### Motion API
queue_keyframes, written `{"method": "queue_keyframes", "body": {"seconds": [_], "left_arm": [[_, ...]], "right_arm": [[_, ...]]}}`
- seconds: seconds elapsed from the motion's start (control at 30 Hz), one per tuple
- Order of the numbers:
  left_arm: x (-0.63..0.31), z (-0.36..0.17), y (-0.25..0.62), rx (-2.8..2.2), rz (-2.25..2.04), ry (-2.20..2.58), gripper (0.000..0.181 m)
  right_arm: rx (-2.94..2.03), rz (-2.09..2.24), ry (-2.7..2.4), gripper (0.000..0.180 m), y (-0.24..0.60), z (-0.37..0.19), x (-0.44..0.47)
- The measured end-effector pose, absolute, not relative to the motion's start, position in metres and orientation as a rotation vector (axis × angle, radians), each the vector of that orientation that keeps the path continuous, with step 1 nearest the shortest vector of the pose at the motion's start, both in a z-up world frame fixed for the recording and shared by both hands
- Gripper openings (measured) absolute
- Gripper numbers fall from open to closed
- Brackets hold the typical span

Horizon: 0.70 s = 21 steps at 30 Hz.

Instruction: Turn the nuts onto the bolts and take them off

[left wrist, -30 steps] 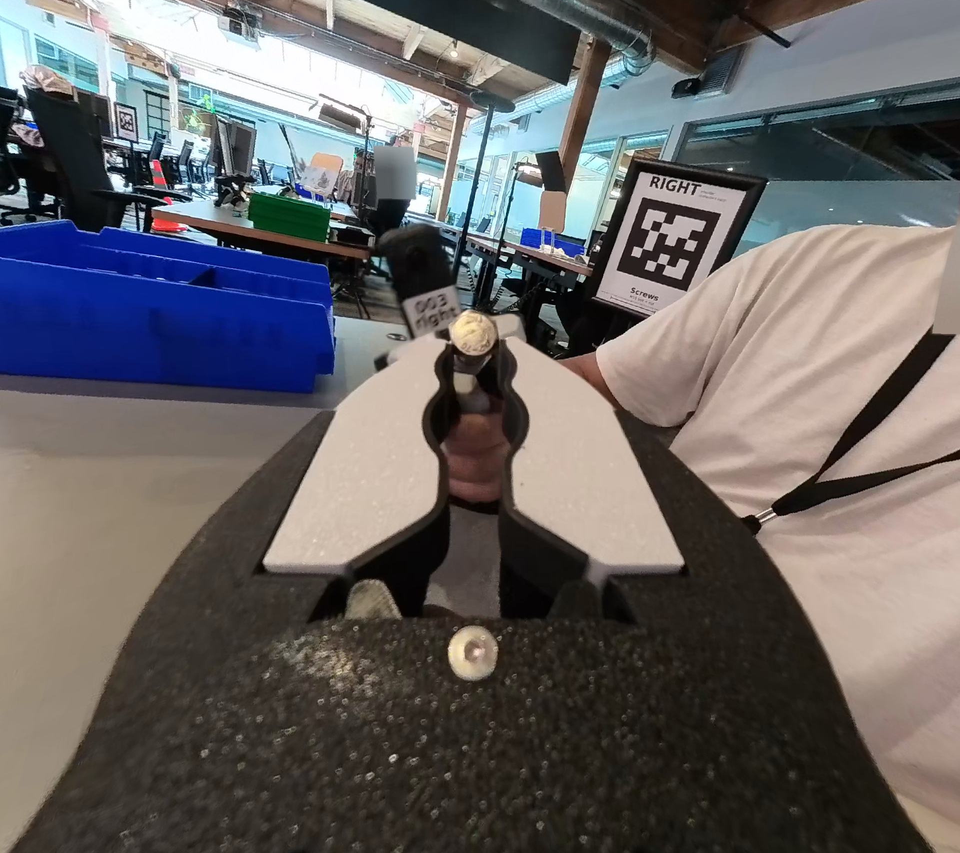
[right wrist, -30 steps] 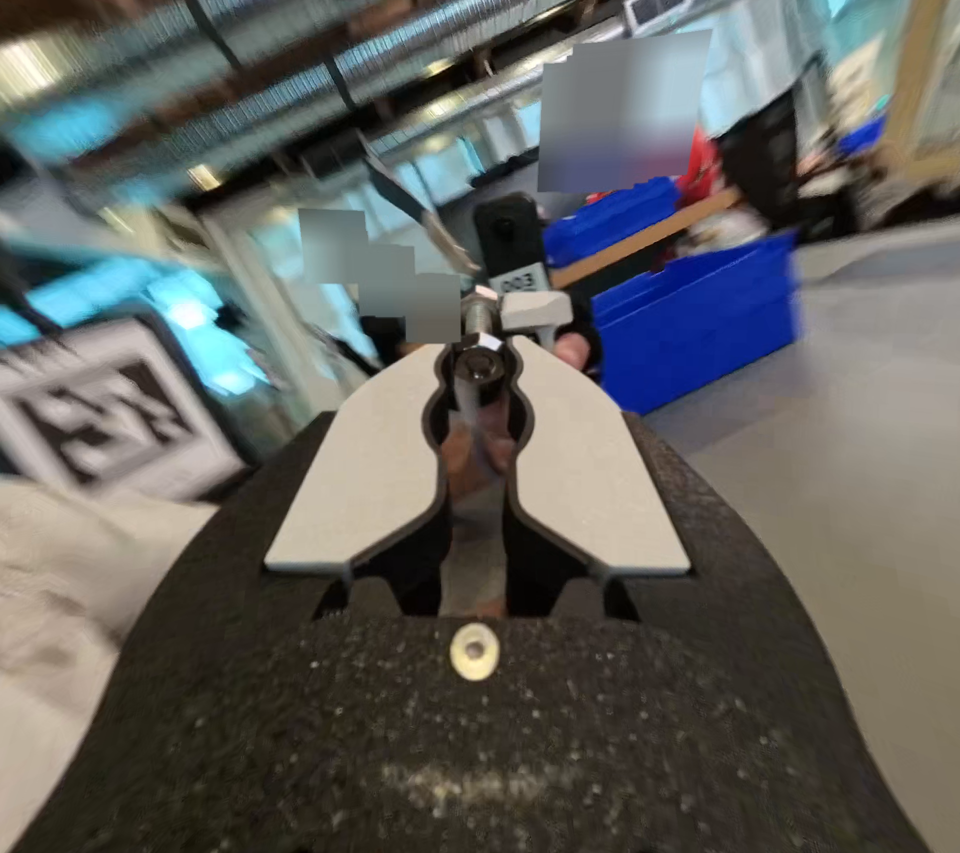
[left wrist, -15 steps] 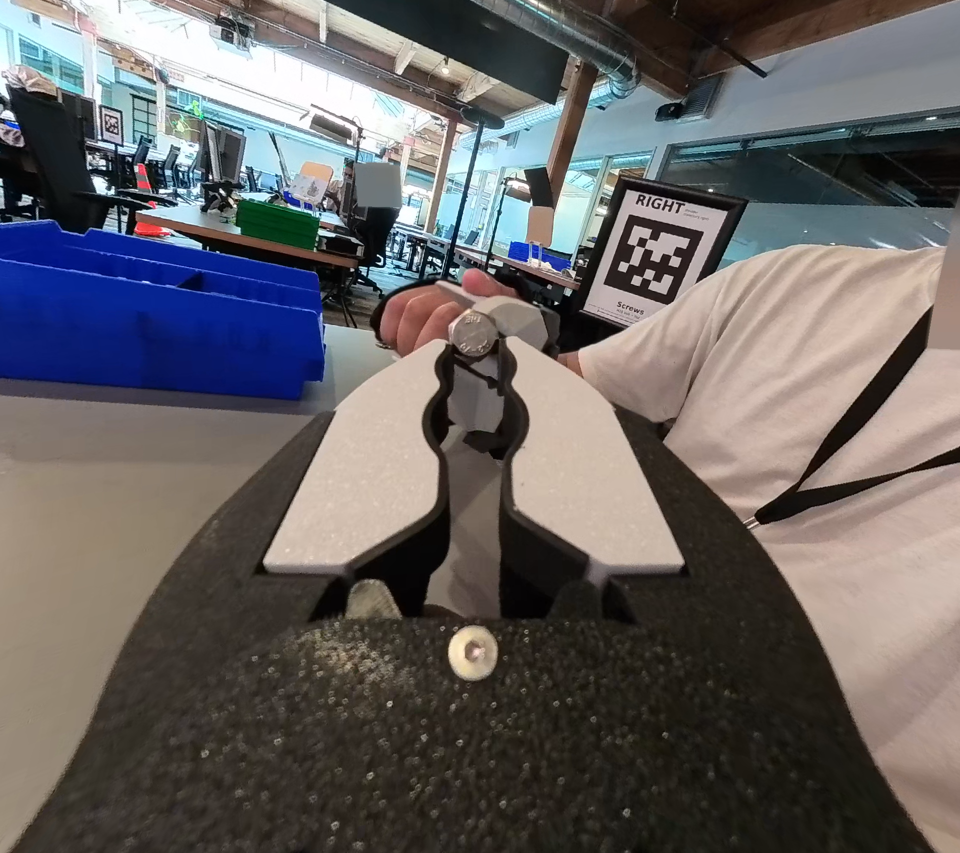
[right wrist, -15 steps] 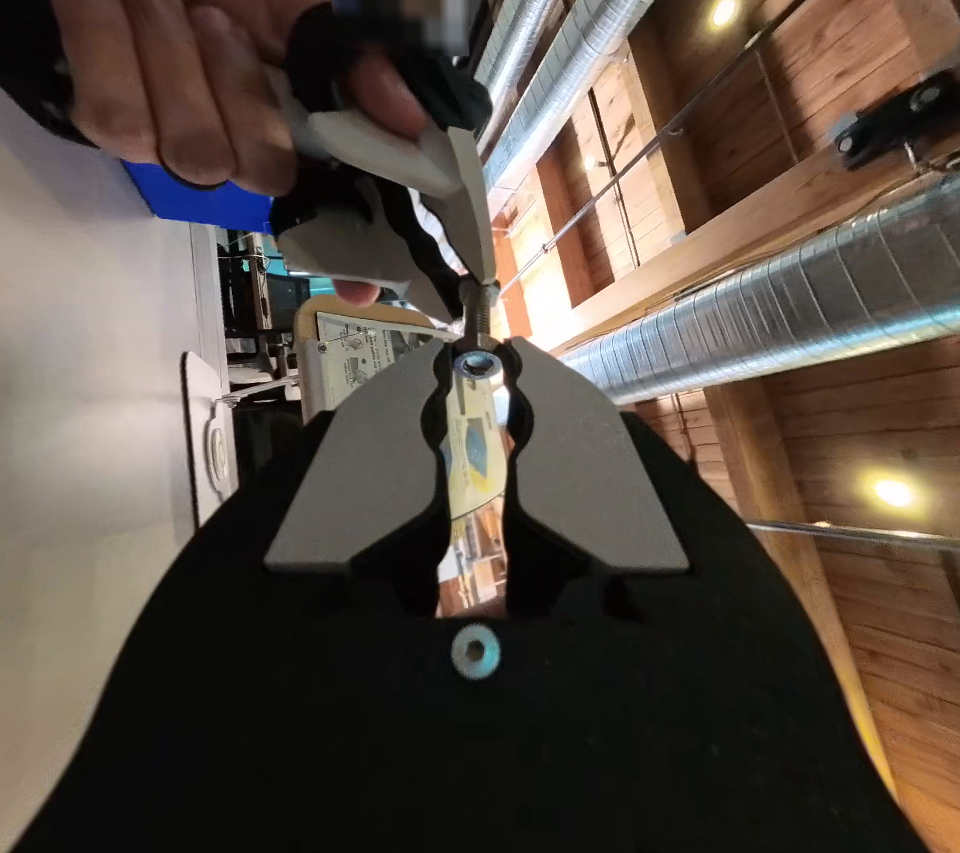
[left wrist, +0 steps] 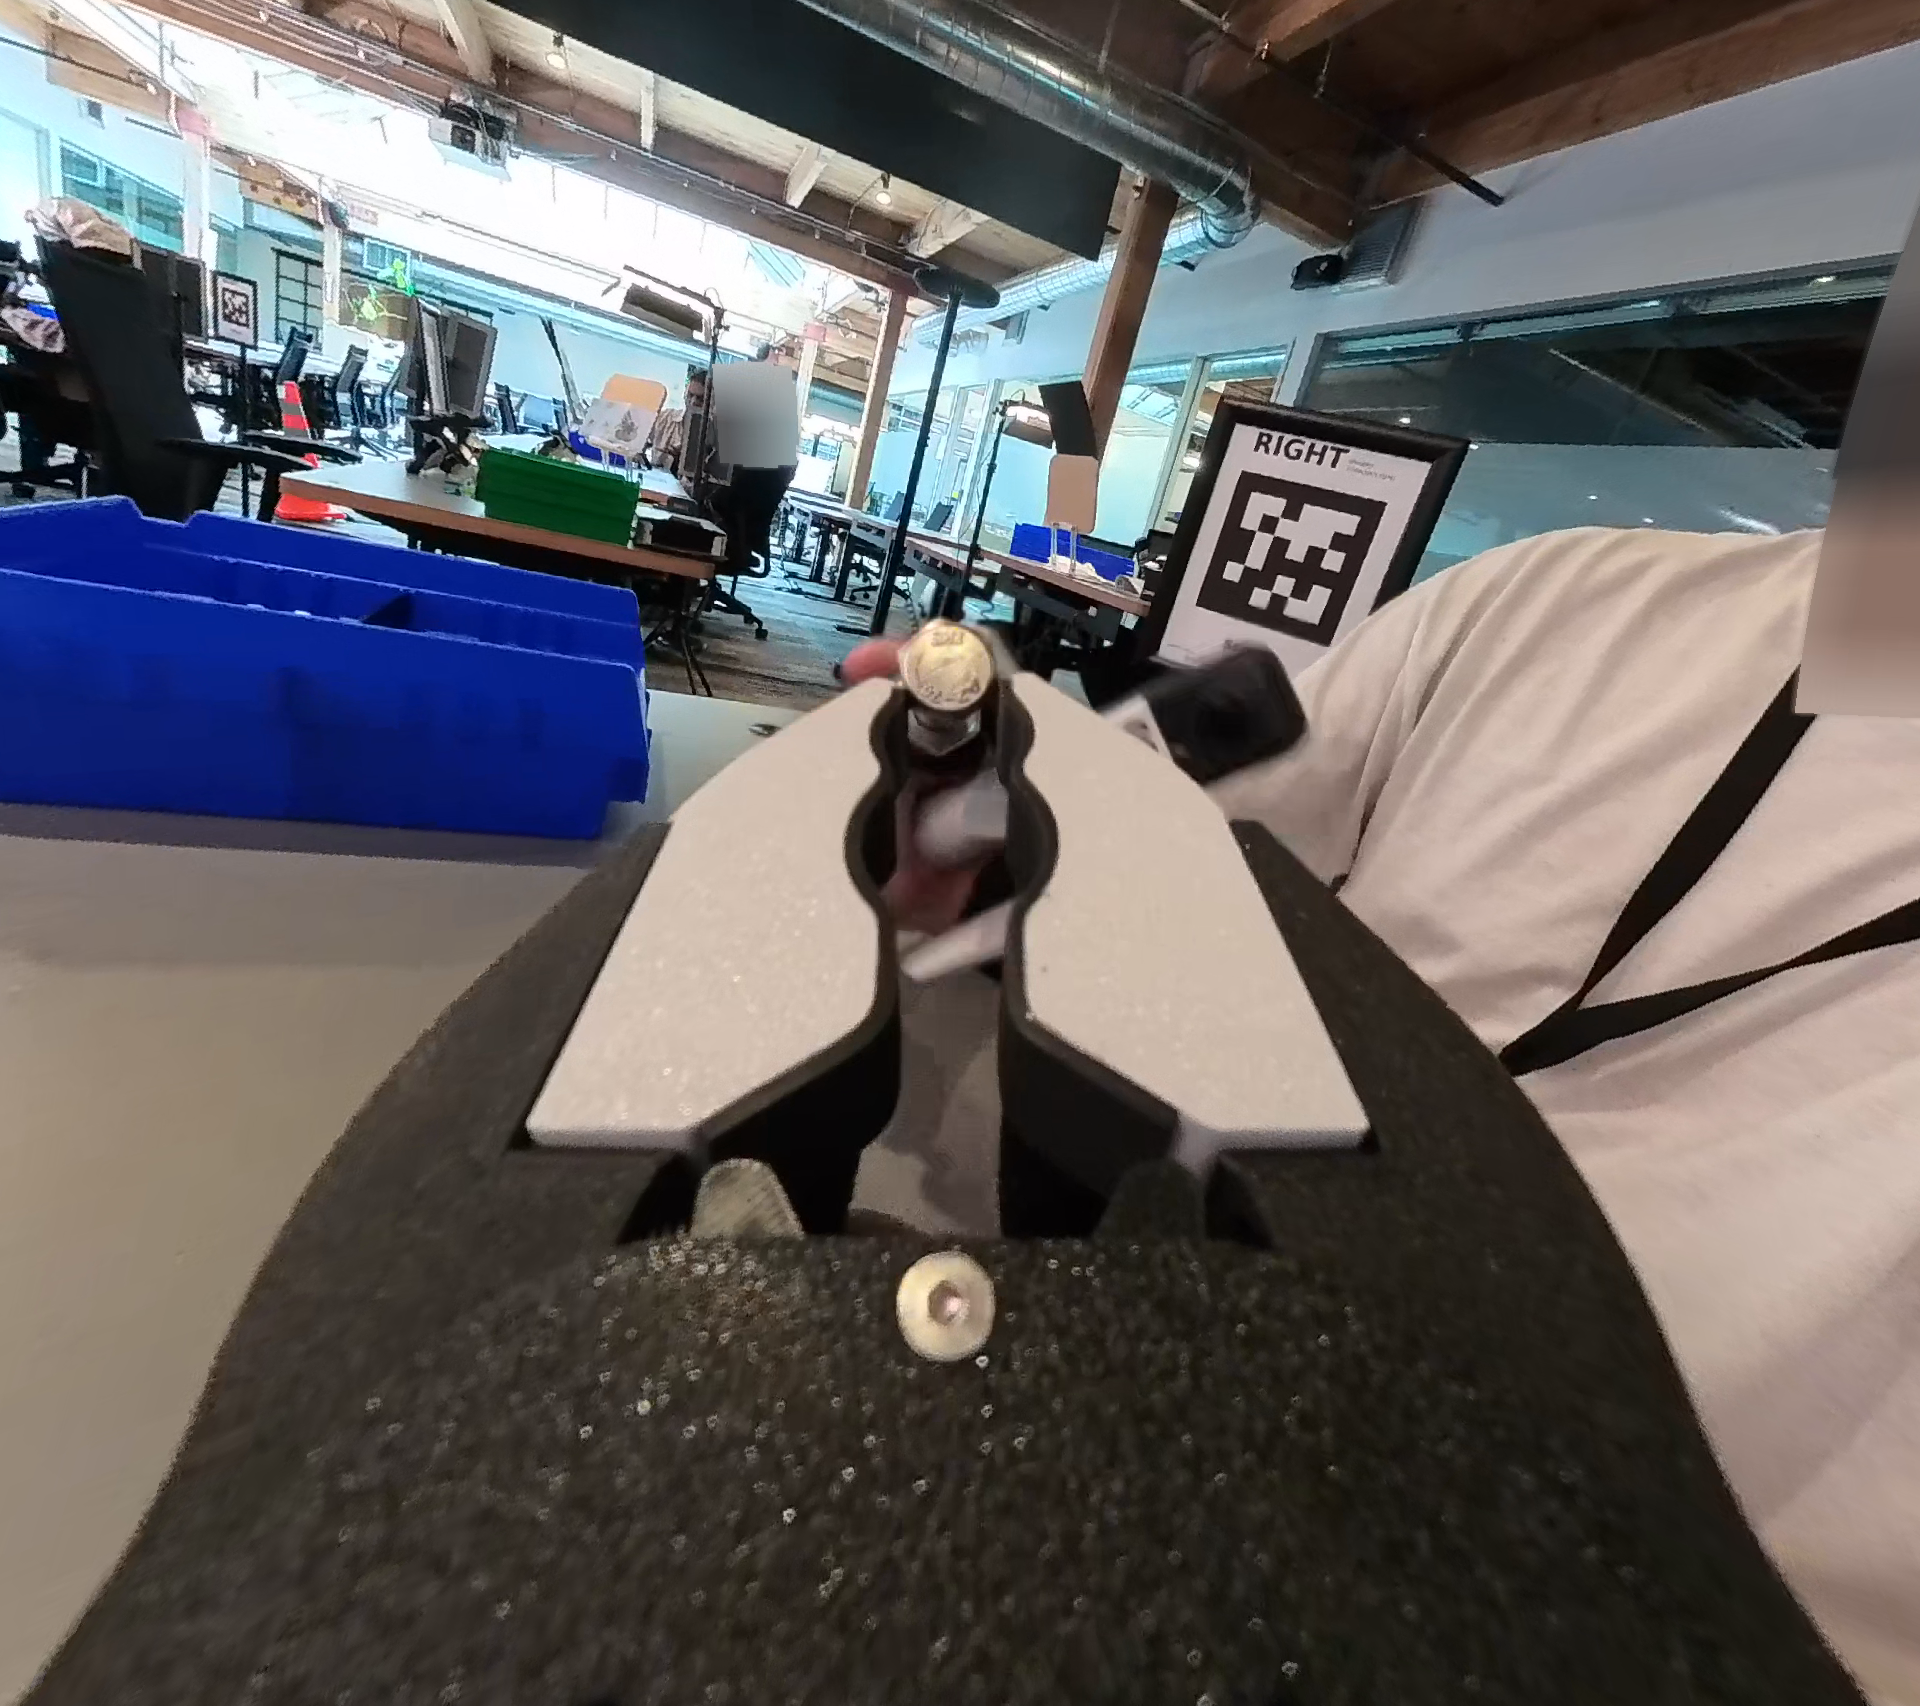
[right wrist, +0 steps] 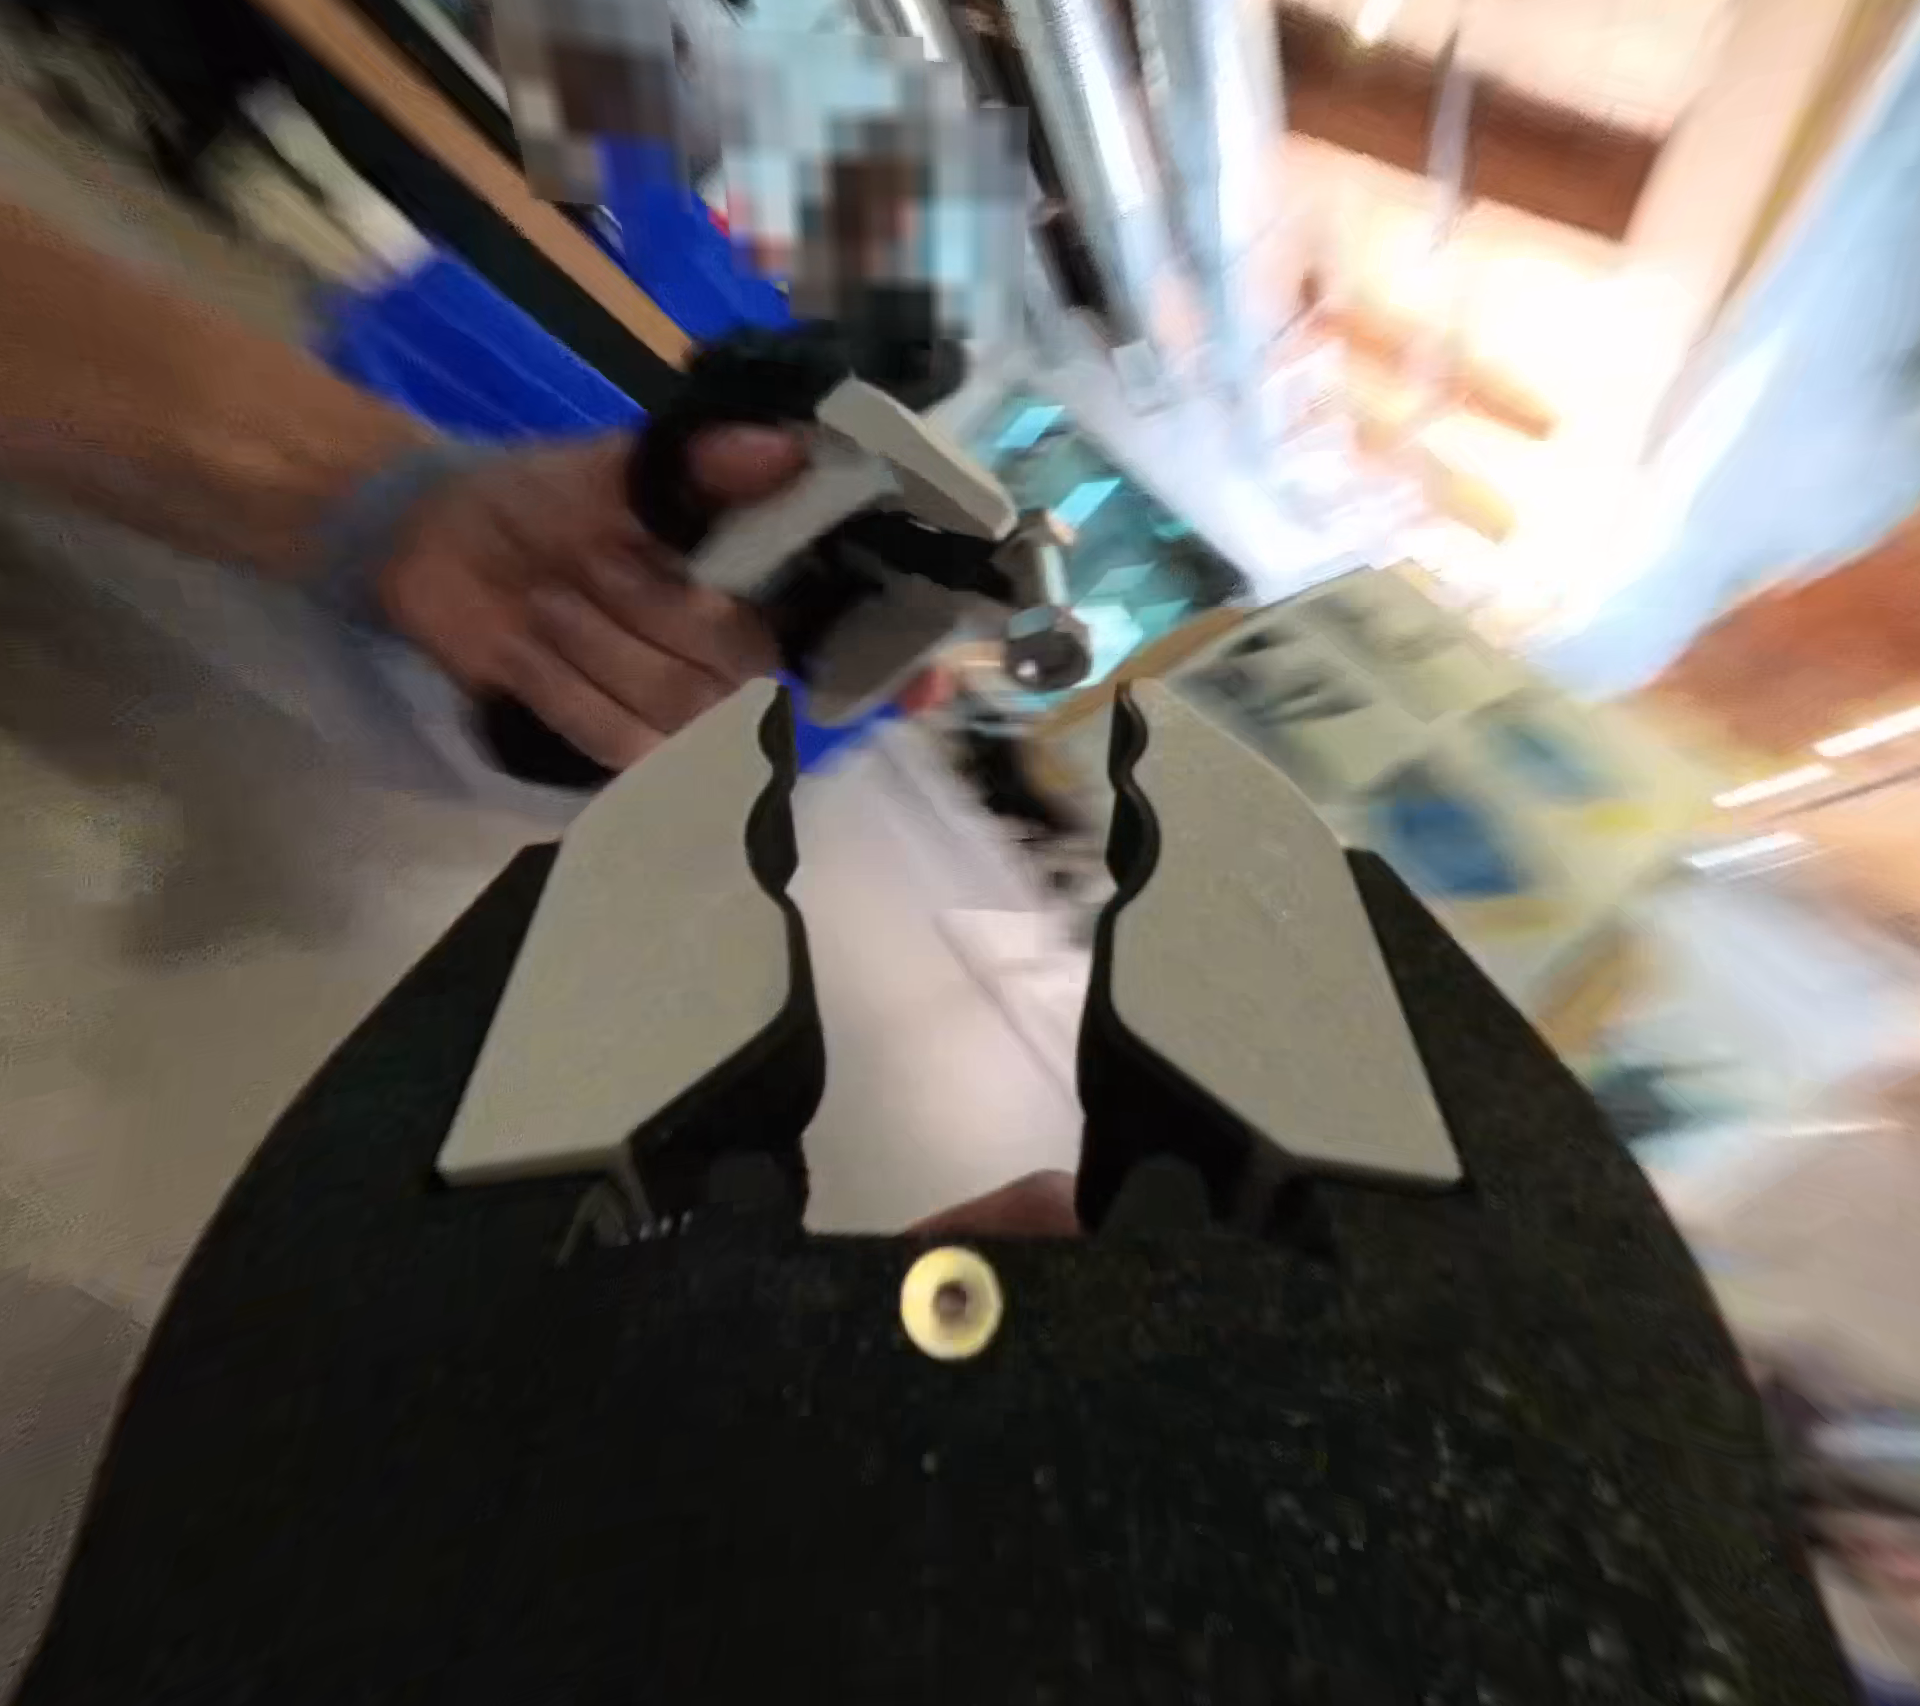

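My left gripper is shut on a silver bolt, gripping it just under the head, above the grey table. A hex nut sits on the shank just behind the head. In the blurred right wrist view my right gripper is open and empty, its fingertips a short way back from the nut, which sits on the end of the bolt. The left gripper shows there, held by a hand. The right gripper shows blurred behind the left one.
A blue divided bin stands on the table at the left. A black-framed marker sign stands at the back right. A person's white shirt with a black strap fills the right side.
My right gripper was shut on the nut on the bolt's end; it has now opened, let go and drawn back while swinging. The nut stays on the bolt. The left gripper keeps its hold.
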State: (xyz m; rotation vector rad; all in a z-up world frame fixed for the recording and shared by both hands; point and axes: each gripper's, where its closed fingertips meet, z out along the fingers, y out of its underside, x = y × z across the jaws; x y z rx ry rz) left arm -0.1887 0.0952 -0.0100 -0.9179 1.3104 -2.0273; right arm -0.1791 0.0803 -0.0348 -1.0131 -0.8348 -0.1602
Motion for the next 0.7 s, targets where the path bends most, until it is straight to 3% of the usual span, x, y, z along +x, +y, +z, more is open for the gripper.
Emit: {"method": "queue_keyframes", "body": {"seconds": [0.13,0.3,0.33,0.37,0.4,0.53,0.7], "left_arm": [[-0.189,-0.010,0.095,-0.915,-2.023,1.313,0.015],[-0.186,-0.013,0.093,-0.927,-2.012,1.330,0.015],[-0.186,-0.014,0.093,-0.929,-2.012,1.331,0.015],[-0.185,-0.014,0.093,-0.931,-2.013,1.332,0.015],[-0.186,-0.014,0.093,-0.930,-2.014,1.329,0.015],[-0.187,-0.013,0.092,-0.926,-2.007,1.336,0.015],[-0.188,-0.013,0.092,-0.924,-2.032,1.335,0.015]], "right_arm": [[-1.271,0.633,-0.503,0.056,0.087,-0.036,-0.178],[-1.279,0.867,-0.371,0.051,0.095,-0.029,-0.175],[-1.281,0.879,-0.375,0.042,0.095,-0.029,-0.177],[-1.273,0.905,-0.374,0.021,0.093,-0.027,-0.178],[-1.258,0.919,-0.372,0.017,0.092,-0.024,-0.178],[-1.258,0.784,-0.482,0.017,0.092,-0.025,-0.179],[-1.108,-0.024,-0.811,0.017,0.095,-0.023,-0.174]]}}
